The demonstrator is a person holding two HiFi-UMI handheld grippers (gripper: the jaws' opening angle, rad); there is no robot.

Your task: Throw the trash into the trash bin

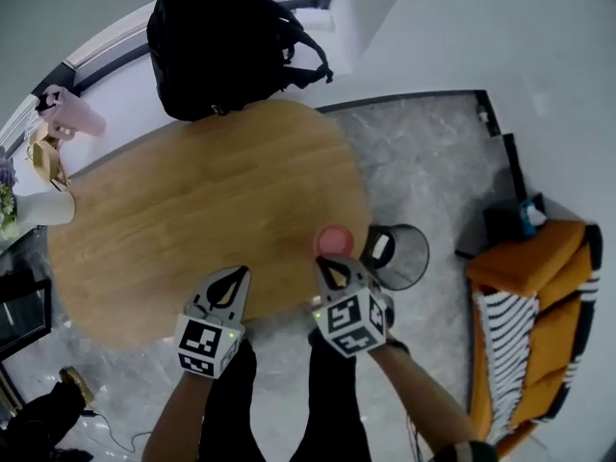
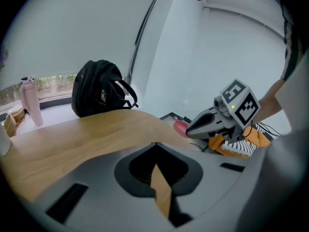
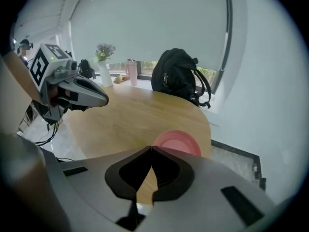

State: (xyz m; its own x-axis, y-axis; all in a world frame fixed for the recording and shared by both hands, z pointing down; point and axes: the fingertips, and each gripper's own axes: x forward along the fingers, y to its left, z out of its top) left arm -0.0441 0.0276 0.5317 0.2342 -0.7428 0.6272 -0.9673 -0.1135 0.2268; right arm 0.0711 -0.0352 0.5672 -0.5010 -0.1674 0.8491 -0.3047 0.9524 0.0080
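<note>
Both grippers are held low over the near edge of the wooden table (image 1: 192,210). On the left gripper (image 1: 233,275) the jaws are seen closed tip to tip, with nothing between them. On the right gripper (image 1: 328,264) they are likewise pressed together. A pink disc (image 1: 335,242) lies right at their tips, at the table's edge, though whether its rim is pinched cannot be told. The trash bin (image 1: 409,256), of black wire mesh, stands on the floor just beside that edge, to the right of the right gripper. A black backpack (image 1: 226,41) is set at the table's far side.
</note>
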